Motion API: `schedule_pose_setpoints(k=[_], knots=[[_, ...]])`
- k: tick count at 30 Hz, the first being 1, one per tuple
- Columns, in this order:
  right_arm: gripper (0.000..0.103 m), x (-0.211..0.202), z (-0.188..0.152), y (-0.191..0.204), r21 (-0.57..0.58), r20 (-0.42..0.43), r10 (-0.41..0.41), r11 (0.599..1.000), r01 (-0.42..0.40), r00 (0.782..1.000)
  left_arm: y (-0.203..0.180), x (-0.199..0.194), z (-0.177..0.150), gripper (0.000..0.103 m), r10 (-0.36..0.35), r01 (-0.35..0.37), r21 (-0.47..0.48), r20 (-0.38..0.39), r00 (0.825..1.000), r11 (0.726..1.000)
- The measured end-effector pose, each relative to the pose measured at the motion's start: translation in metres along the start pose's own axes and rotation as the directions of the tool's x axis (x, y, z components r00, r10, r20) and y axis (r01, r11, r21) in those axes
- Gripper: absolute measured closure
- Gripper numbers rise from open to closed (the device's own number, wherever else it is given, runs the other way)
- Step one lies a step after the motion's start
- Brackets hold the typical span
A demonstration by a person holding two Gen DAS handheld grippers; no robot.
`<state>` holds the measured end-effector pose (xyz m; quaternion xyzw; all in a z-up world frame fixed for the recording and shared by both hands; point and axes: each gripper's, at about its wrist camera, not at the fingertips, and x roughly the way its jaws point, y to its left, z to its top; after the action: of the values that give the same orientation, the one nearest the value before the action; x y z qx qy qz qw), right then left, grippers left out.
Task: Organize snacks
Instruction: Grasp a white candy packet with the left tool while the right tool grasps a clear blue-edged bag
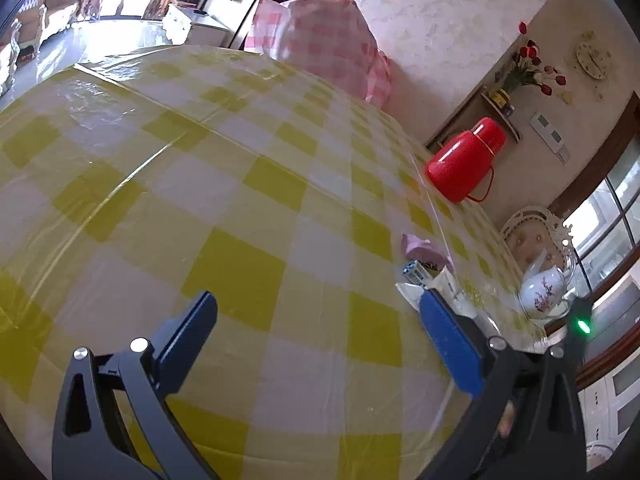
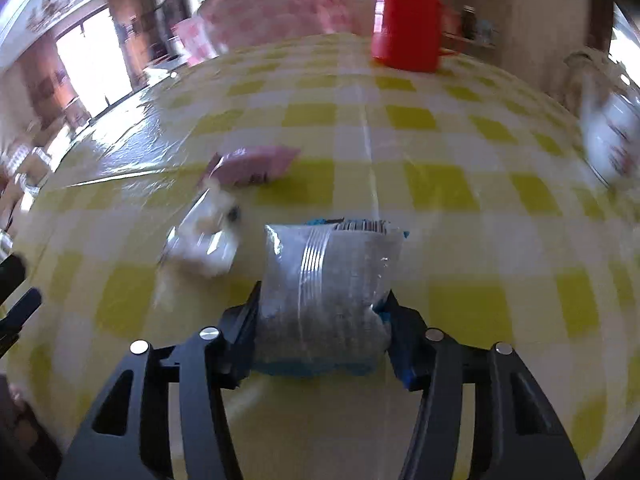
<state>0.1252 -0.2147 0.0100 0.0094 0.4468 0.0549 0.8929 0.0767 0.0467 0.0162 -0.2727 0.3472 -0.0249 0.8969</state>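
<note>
Right gripper [image 2: 320, 312] clamped on silver snack packet [image 2: 324, 280] just above checkered tabletop [image 2: 440, 184]. Left gripper [image 1: 316, 320] spread wide, empty. Pink packet [image 2: 256, 164], clear packet [image 2: 204, 236] lie beyond.

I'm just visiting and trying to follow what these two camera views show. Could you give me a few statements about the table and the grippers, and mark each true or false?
1. The right gripper is closed on a silvery snack packet. True.
2. The left gripper is holding a snack. False: its jaws stand wide apart with only the tablecloth between them.
3. A pink packet lies on the table beyond the held one. True.
4. The red thermos lies tipped over. False: it stands upright near the table's far edge.
5. The tablecloth is blue striped. False: it is yellow and white checked.
</note>
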Motion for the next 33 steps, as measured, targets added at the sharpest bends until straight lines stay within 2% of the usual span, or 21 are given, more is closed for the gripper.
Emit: schedule_pose_setpoints(k=[6,9,11,13,16,17,19,20,22,23,25,28,30,31,32,33], knots=[[0.050,-0.089,-0.089,0.006,0.114,0.076,0.037,0.992,-0.045,0.996,-0.013,0.000,-0.006,0.002,-0.008,0.009,0.070,-0.014,1.000,0.998],[0.050,-0.111,-0.125,0.005,0.180,0.107,0.028,0.983,-0.047,0.994,-0.027,0.004,-0.014,0.002,-0.057,0.066,0.116,-0.079,0.995,0.991],[0.050,-0.115,-0.138,-0.001,0.224,0.127,0.039,0.972,-0.067,0.991,-0.038,0.007,-0.023,0.002,-0.068,0.085,0.151,-0.114,0.991,0.985],[0.050,-0.118,-0.137,-0.010,0.258,0.148,0.058,0.961,-0.096,0.987,-0.047,0.010,-0.031,0.002,-0.091,0.115,0.159,-0.147,0.985,0.981],[0.049,-0.117,-0.137,-0.014,0.264,0.152,0.021,0.963,-0.061,0.988,-0.063,0.030,-0.039,0.002,-0.118,0.142,0.094,-0.221,0.968,0.985],[0.049,-0.116,-0.138,-0.014,0.267,0.145,0.027,0.961,-0.065,0.989,-0.073,0.035,-0.038,0.002,-0.083,0.101,0.083,-0.194,0.977,0.991],[0.049,-0.116,-0.138,-0.013,0.260,0.151,0.038,0.963,-0.076,0.988,-0.085,0.047,-0.031,0.002,-0.080,0.089,0.035,-0.189,0.979,0.995],[0.049,-0.117,-0.139,-0.015,0.267,0.160,0.041,0.960,-0.083,0.986,-0.090,0.056,-0.027,0.002,-0.079,0.077,-0.020,-0.196,0.977,0.997],[0.049,-0.117,-0.140,-0.017,0.277,0.158,0.042,0.957,-0.085,0.987,-0.098,0.073,-0.019,0.002,-0.031,0.014,-0.089,-0.201,0.979,0.996],[0.049,-0.116,-0.140,-0.018,0.285,0.155,0.044,0.955,-0.087,0.987,-0.104,0.083,-0.016,0.002,0.020,-0.039,-0.087,-0.207,0.978,0.995],[0.049,-0.114,-0.139,-0.022,0.300,0.152,0.055,0.949,-0.099,0.987,-0.117,0.097,-0.008,0.002,0.077,-0.089,-0.053,-0.204,0.976,0.995],[0.049,-0.113,-0.139,-0.027,0.324,0.145,0.084,0.938,-0.127,0.986,-0.131,0.115,-0.006,0.002,0.184,-0.182,0.029,-0.210,0.960,0.983],[0.048,-0.111,-0.140,-0.030,0.337,0.138,0.105,0.930,-0.146,0.985,-0.138,0.118,-0.011,0.002,0.215,-0.198,0.099,-0.209,0.954,0.975],[0.048,-0.111,-0.140,-0.032,0.346,0.135,0.114,0.925,-0.154,0.984,-0.141,0.118,-0.015,0.004,0.227,-0.198,0.151,-0.201,0.953,0.968],[0.048,-0.111,-0.141,-0.032,0.351,0.134,0.116,0.923,-0.157,0.984,-0.143,0.116,-0.017,0.012,0.215,-0.181,0.177,-0.193,0.957,0.967],[0.048,-0.111,-0.142,-0.033,0.352,0.136,0.118,0.922,-0.159,0.984,-0.146,0.114,-0.020,0.052,0.189,-0.145,0.215,-0.203,0.961,0.966]])
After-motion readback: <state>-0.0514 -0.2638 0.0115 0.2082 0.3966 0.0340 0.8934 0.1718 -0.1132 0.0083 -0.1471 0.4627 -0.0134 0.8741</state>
